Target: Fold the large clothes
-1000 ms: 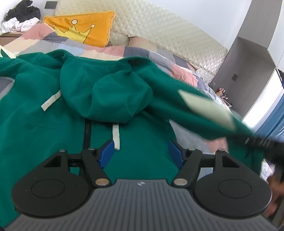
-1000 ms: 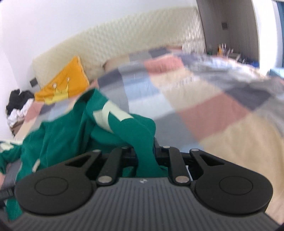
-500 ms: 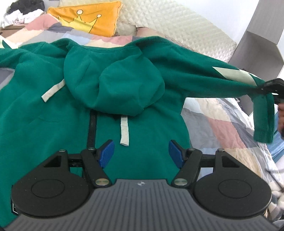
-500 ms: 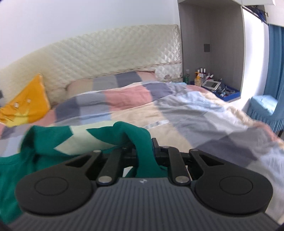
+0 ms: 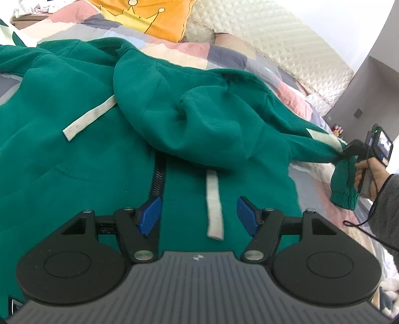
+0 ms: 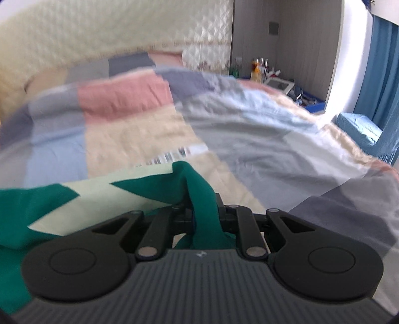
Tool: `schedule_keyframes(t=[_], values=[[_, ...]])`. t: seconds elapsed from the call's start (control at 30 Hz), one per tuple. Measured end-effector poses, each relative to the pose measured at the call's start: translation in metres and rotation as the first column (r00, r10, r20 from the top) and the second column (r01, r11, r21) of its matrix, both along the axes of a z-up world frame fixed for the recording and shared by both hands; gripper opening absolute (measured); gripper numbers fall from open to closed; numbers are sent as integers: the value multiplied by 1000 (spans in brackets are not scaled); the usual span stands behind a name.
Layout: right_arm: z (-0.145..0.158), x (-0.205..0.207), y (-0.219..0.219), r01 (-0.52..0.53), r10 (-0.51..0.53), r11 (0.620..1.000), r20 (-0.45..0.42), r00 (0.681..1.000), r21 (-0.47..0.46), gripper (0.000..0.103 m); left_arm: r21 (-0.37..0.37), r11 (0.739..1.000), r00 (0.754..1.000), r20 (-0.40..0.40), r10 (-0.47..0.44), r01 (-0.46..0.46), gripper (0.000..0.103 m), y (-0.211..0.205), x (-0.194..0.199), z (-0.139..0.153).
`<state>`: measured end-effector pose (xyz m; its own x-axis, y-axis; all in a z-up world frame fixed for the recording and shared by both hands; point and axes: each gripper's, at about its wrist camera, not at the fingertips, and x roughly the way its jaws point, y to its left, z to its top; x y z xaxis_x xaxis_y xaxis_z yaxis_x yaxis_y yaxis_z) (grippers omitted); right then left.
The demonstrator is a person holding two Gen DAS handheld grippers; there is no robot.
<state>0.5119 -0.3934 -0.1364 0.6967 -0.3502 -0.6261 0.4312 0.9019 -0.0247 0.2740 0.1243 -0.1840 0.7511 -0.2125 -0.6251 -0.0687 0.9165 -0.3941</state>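
Green hoodie [image 5: 82, 139] lies front-up on the bed, spread over a patchwork quilt [image 6: 139, 129] of pink, grey, blue and cream squares. Hood [image 5: 199, 117] flopped forward over the chest, covering the top of the black zipper [image 5: 157, 182]. Two pale drawstrings out: one [image 5: 88, 118] angled across the left chest, one [image 5: 214, 206] running straight down just right of the zipper. Left gripper [image 5: 198, 215] hovers low over the chest, blue-padded fingers [image 5: 149, 215] apart, nothing between them but the drawstring end and zipper below; contact with the fabric can't be told. Right gripper [image 6: 203, 211] has its fingers clamped on the right sleeve [image 6: 202, 199] near the cuff, green fabric bunched up through the gap, pale chevron patch [image 6: 104, 197] trailing to the left of it. Left wrist view shows the same sleeve [image 5: 311, 139] pulled out taut to the side, cuff [image 5: 345, 197] hanging below the grip, a hand [image 5: 369, 174] in a grey sleeve on the gripper handle. Around: orange crown-print pillow [image 5: 154, 17] at the head of the bed, quilted cream headboard [image 5: 286, 44], grey wardrobe panel [image 6: 286, 44], cluttered nightstand with bottles [image 6: 264, 69], blue curtain [image 6: 381, 67]. Right wrist view motion-blurred.
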Motion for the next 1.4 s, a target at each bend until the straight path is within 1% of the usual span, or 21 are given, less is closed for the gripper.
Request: schedule_keyframes(t=[0.03, 0.13, 0.17, 0.27, 0.33, 0.37, 0.43, 0.5, 0.57, 0.7, 0.77, 0.87, 0.9, 0.93, 1.0, 1.03, 1.1, 1.2, 1.3, 1.33, 1.4], values=[[-11, 5, -1, -3, 3, 1000, -6, 1000, 2, 17, 7, 1000, 1000, -4, 12, -12, 72, 3, 4, -1], [-30, 13, -6, -10, 10, 1000, -20, 1000, 11, 20, -4, 999, 999, -1, 38, -38, 72, 15, 10, -4], [-33, 14, -7, -14, 15, 1000, -20, 1000, 20, 21, -13, 999, 999, -8, 42, -42, 72, 19, 12, -6], [-34, 11, -12, -5, 5, 999, -7, 1000, 40, 28, -49, 998, 999, -20, 49, -50, 72, 24, 13, -10], [-33, 5, -17, 11, -11, 998, -9, 1000, 64, 36, -48, 998, 999, -20, 46, -47, 72, 24, 13, -9], [-32, 1, -20, 20, -19, 996, -12, 1000, 83, 39, -47, 998, 999, -17, 42, -42, 72, 23, 11, -8], [-30, -10, -27, 28, -27, 991, -11, 1000, 131, 52, -50, 998, 999, -10, 33, -34, 72, 20, 9, -4], [-27, -26, -34, 25, -26, 983, 3, 1000, 183, 56, -57, 998, 1000, -1, 31, -31, 72, 18, 6, -2], [-24, -42, -37, -3, -1, 974, 20, 1000, 225, 56, -68, 997, 1000, 5, 25, -25, 72, 17, 3, 1], [-25, -72, -30, -81, 79, 965, 20, 997, 250, 57, -95, 995, 1000, 15, 10, -8, 72, 13, -6, 4], [-28, -83, -21, -111, 113, 971, 5, 994, 213, 57, -95, 996, 1000, 23, 4, -2, 72, 11, -11, 6], [-34, -99, -9, -128, 131, 983, -10, 991, 133, 57, -97, 995, 1000, 30, 2, 1, 72, 9, -15, 9], [-35, -106, -8, -121, 120, 986, 14, 993, 111, 57, -101, 995, 999, 32, 2, 1, 72, 9, -16, 9], [-35, -113, -10, -112, 108, 987, 46, 993, 115, 57, -102, 995, 999, 33, 4, 0, 72, 10, -16, 9], [-33, -126, -18, -69, 53, 987, 113, 992, 148, 58, -108, 994, 999, 32, 8, -4, 72, 12, -17, 9], [-34, -130, -23, -49, 27, 984, 129, 991, 172, 58, -114, 993, 999, 31, 9, -6, 72, 12, -17, 9], [-38, -134, -32, 3, -30, 977, 123, 992, 212, 59, -126, 992, 1000, 25, 11, -7, 72, 13, -15, 7], [-48, -135, -43, 19, -52, 957, 104, 993, 290, 59, -131, 991, 1000, 9, 7, -5, 72, 12, -10, 3], [-54, -132, -43, 62, -80, 962, 57, 995, 264, 59, -129, 992, 1000, 1, 2, -2, 72, 11, -9, -1], [-54, -132, -44, 77, -95, 962, 60, 994, 262, 58, -128, 992, 1000, -1, 1, -1, 72, 10, -8, -2], [-53, -137, -51, 132, -165, 953, 101, 981, 272, 58, -127, 992, 1000, -5, 1, -2, 72, 9, -7, -3]])
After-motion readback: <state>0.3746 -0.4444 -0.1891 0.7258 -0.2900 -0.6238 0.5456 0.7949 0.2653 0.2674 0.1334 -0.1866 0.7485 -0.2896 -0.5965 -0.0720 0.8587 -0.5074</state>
